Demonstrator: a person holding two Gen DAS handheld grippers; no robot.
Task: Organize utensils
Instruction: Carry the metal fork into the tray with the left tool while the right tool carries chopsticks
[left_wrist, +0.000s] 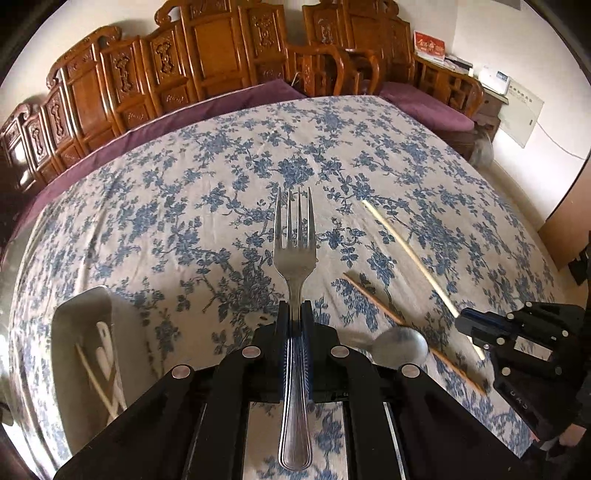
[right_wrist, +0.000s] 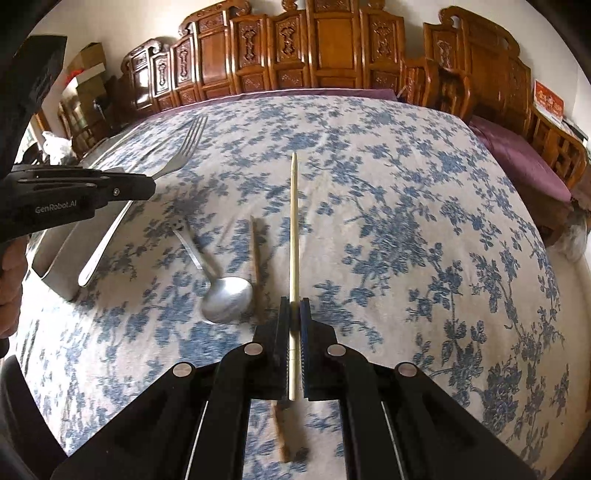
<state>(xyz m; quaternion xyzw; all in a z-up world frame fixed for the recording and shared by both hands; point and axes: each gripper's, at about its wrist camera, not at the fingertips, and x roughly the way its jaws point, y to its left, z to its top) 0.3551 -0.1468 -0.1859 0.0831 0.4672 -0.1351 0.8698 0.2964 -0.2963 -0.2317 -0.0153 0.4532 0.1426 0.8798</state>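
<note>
With my left gripper clenched on a fork and my right gripper on a pale chopstick, a grey tray on the floral-clothed counter holds chopsticks and a white utensil.

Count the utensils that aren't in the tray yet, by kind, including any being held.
Forks: 1, the fork
Spoons: 1, the metal spoon
Chopsticks: 2, the light chopstick and the brown chopstick
Total: 4
</note>
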